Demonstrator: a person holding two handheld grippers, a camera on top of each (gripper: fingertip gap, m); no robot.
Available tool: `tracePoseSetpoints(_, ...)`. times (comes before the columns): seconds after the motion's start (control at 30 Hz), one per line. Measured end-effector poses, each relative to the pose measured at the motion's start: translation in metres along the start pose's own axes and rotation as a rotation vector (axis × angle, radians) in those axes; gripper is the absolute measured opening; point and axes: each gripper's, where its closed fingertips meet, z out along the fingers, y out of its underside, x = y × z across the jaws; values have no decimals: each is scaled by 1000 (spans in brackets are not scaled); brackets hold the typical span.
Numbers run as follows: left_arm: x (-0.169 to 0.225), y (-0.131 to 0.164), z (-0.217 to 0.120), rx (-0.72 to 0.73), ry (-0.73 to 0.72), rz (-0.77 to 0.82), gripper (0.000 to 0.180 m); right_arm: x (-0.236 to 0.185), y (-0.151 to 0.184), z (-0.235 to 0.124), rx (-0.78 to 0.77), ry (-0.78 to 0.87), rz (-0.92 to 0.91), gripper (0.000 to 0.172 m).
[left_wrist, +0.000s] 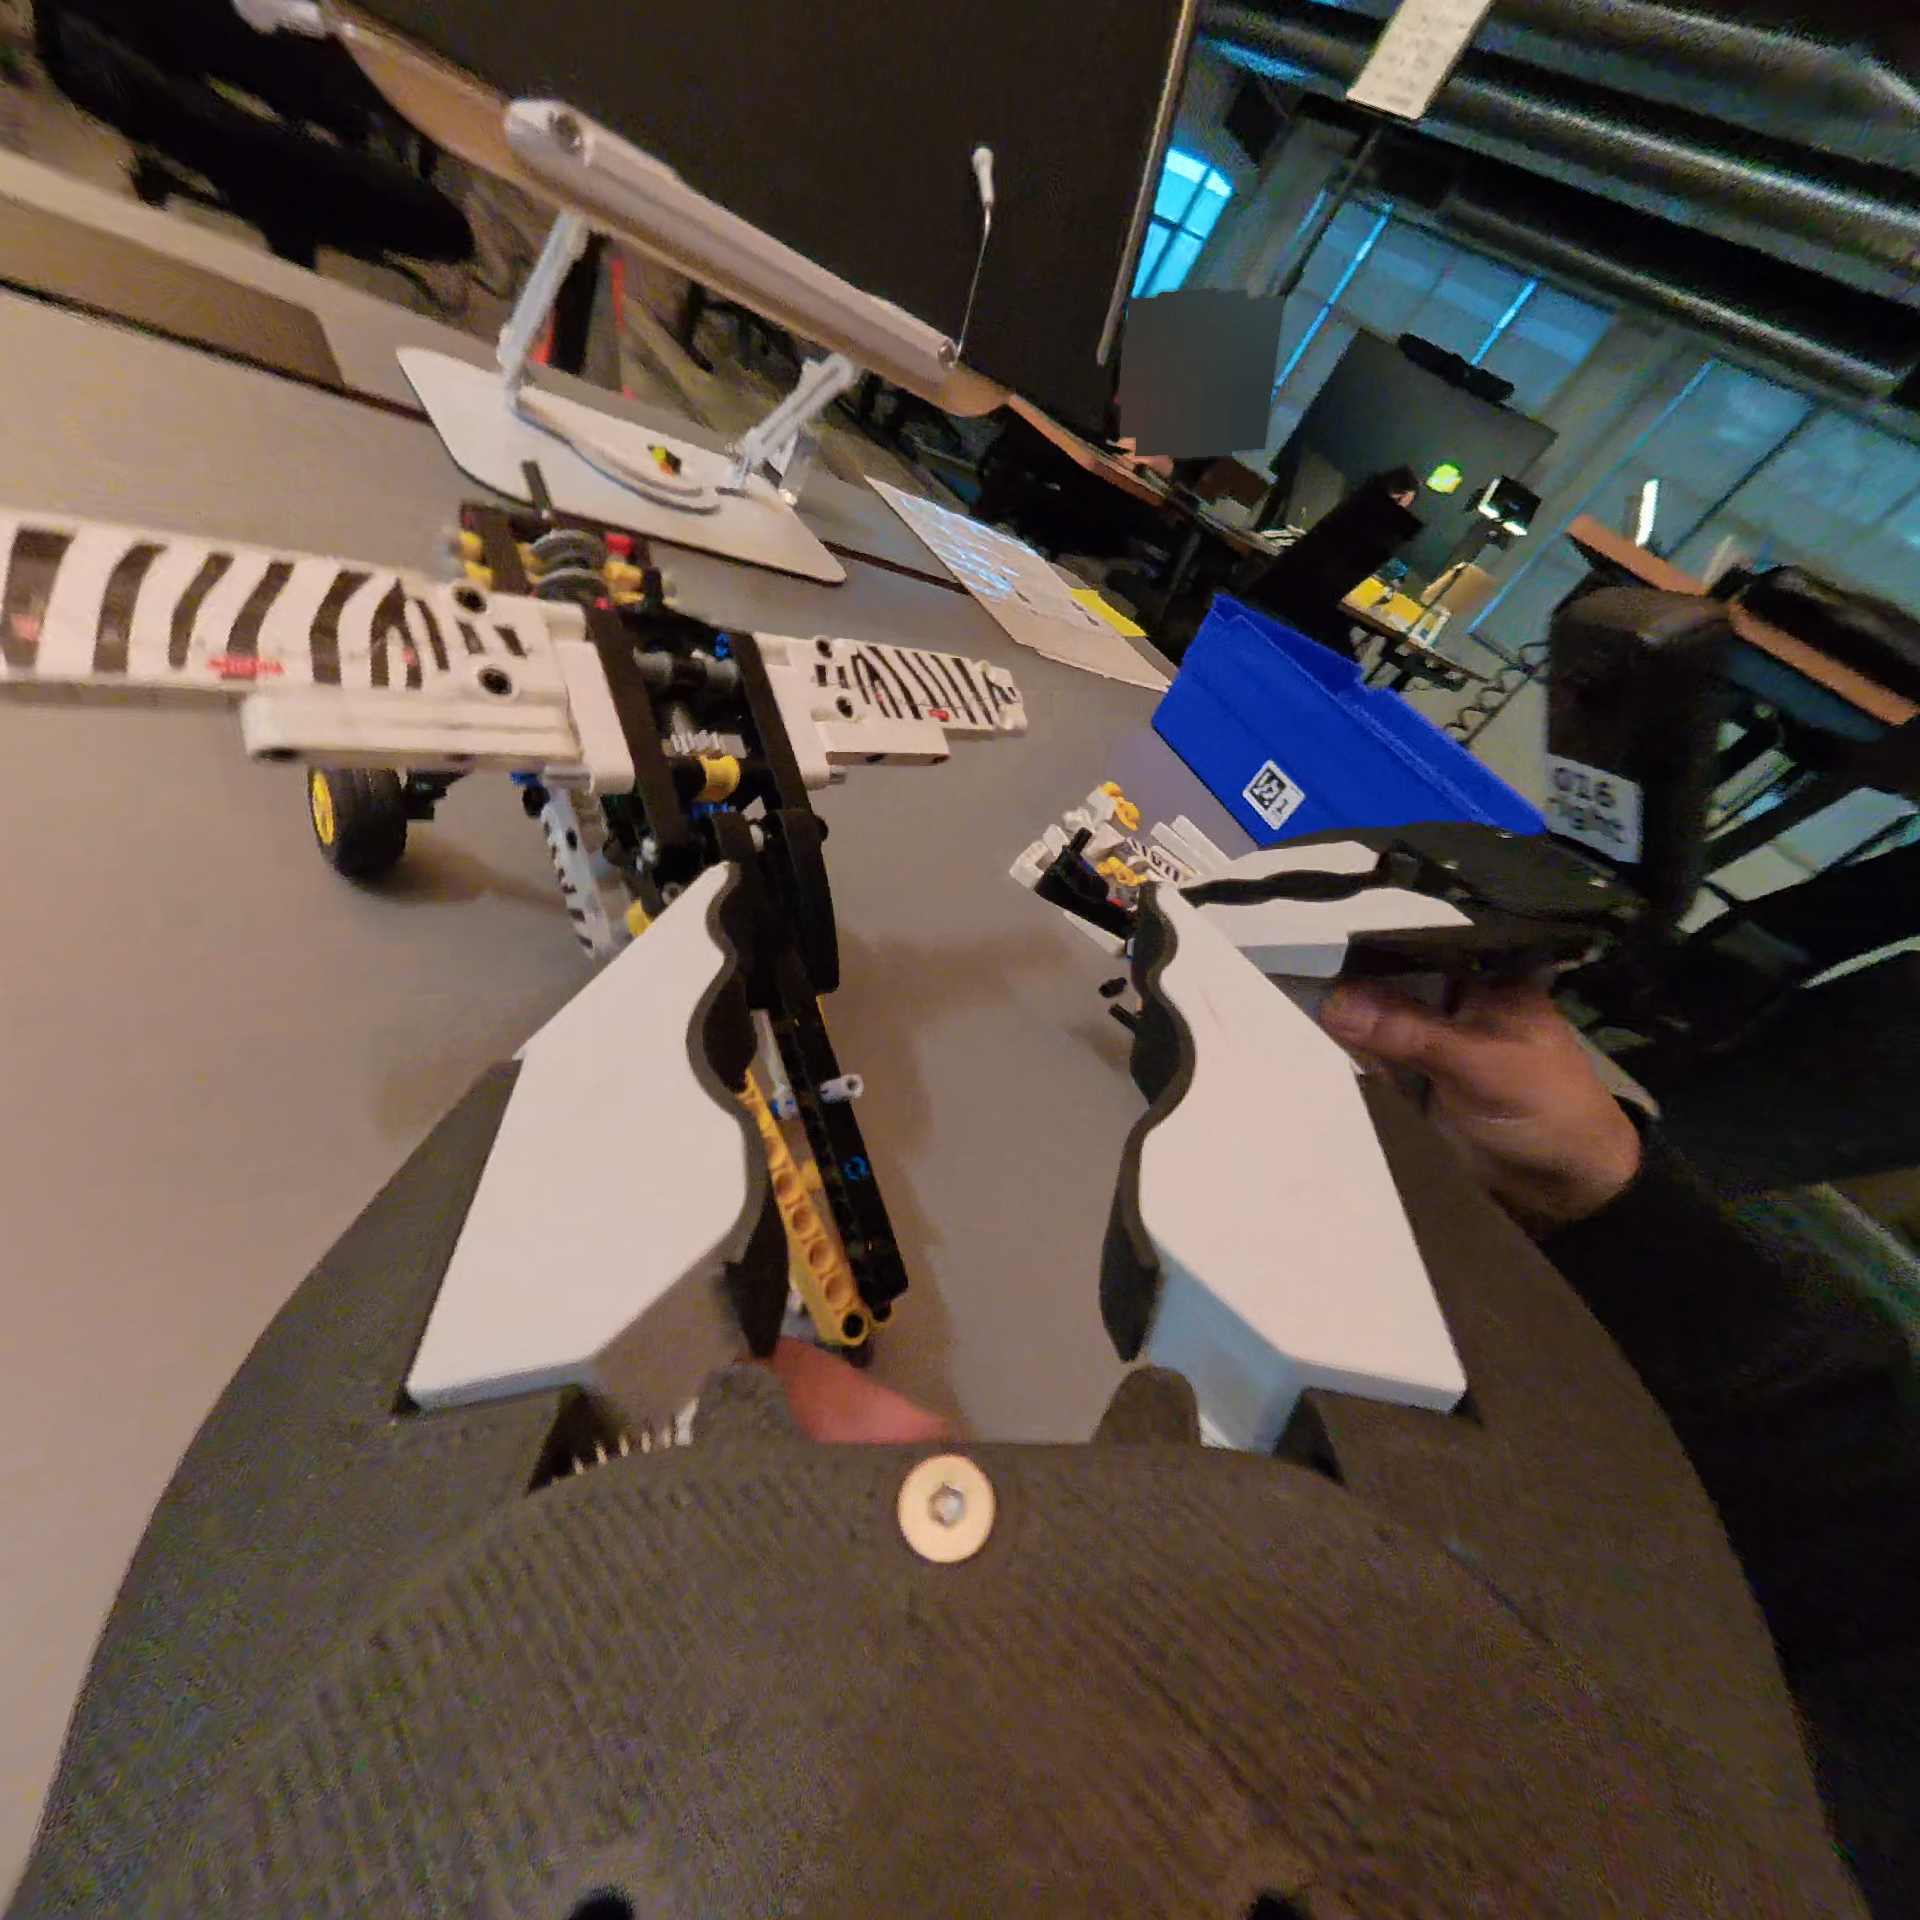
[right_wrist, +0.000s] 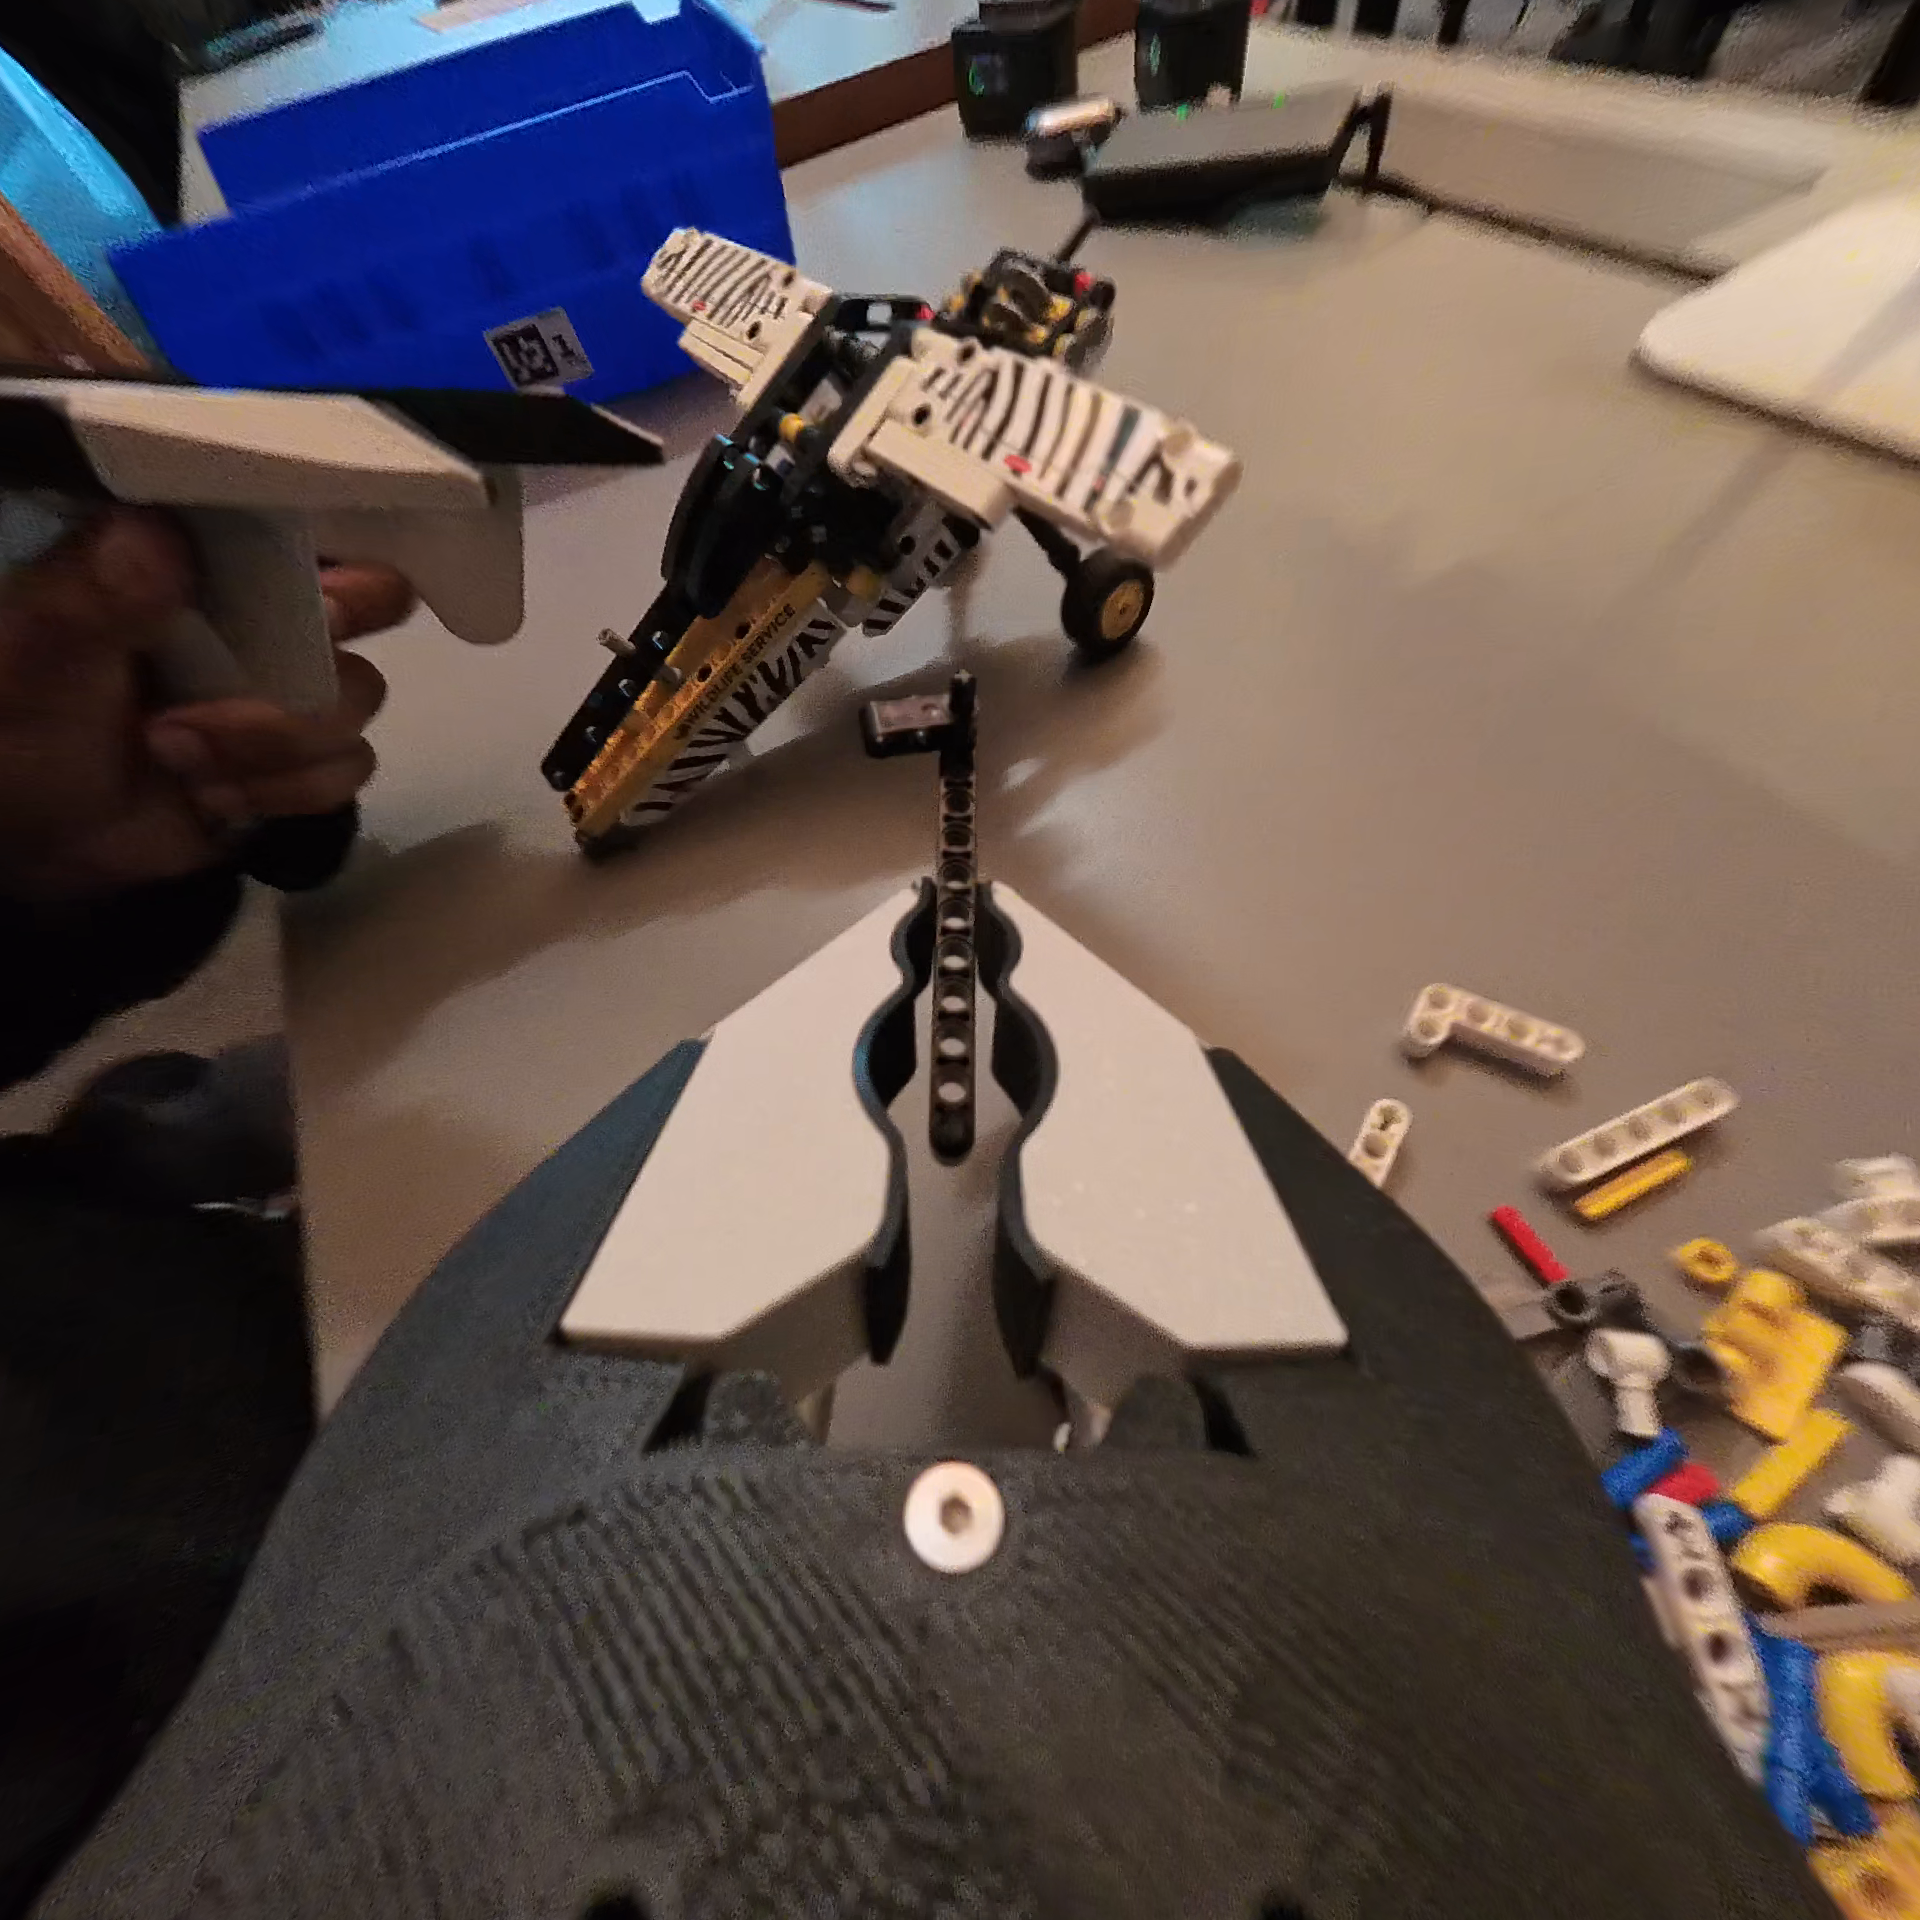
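Observation:
A zebra-striped white and black brick-built plane model (left_wrist: 623, 707) stands tilted on the grey table (left_wrist: 208, 1039), also shown in the right wrist view (right_wrist: 914, 457). My left gripper (left_wrist: 940, 894) is open wide. The model's black and yellow beam end (left_wrist: 821, 1195) lies between its fingers, close along the left pad (left_wrist: 727, 997); the right finger stands well clear of it. My right gripper (right_wrist: 956, 891) is shut on a long black beam with holes (right_wrist: 954, 831), which points forward with a dark grey piece (right_wrist: 902, 722) at its far end. The right gripper also shows in the left wrist view (left_wrist: 1153, 899).
A blue bin (right_wrist: 468, 208) stands behind the model. A pile of loose white, yellow, blue and red pieces (right_wrist: 1766, 1403) lies at the right. A monitor stand's white base (left_wrist: 623, 468) and papers (left_wrist: 1018, 582) lie farther back. A hand (left_wrist: 1486, 1101) holds the right gripper. The left gripper's tips are roughly 12 cm from the right gripper's.

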Motion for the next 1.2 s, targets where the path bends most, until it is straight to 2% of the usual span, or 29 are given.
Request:
tracePoseSetpoints(0.13, 19, -12, -1, 112, -42, 125, 61, -2, -12, -8, 124, 148, -214, 5)
tracePoseSetpoints(0.27, 34, -25, -6, 205, -86, 245, 52, -7, -24, -23, 248, 202, -280, 5)
tracePoseSetpoints(0.43, 55, 14, 27, -20, 54, 145, 51, -17, -32, -37, 311, 279, -431, 4)
tracePoseSetpoints(0.57, 68, 29, 44, -105, 88, 183, 44, -25, -28, -38, 283, 368, -615, 4)
tracePoseSetpoints(0.7, 75, 30, 52, -109, 82, 208, 32, -29, -25, -34, 253, 428, -752, 5)
tracePoseSetpoints(0.8, 73, 28, 52, -108, 70, 207, 7, -32, -26, -32, 256, 472, -832, 5)
tracePoseSetpoints(0.87, 72, 27, 51, -99, 61, 216, 6, -34, -25, -30, 259, 471, -857, 6)
tracePoseSetpoints(1.0, 67, 22, 46, -63, 82, 134, 6, -38, -26, -30, 356, 377, -761, 38)
tracePoseSetpoints(1.13, 75, 16, 37, -29, 229, -26, 5, -37, -50, -56, 552, 170, -403, 49)
tracePoseSetpoints(1.2, 86, 16, 34, -15, 306, -41, 5, -39, -61, -69, 627, 5, -201, 54)
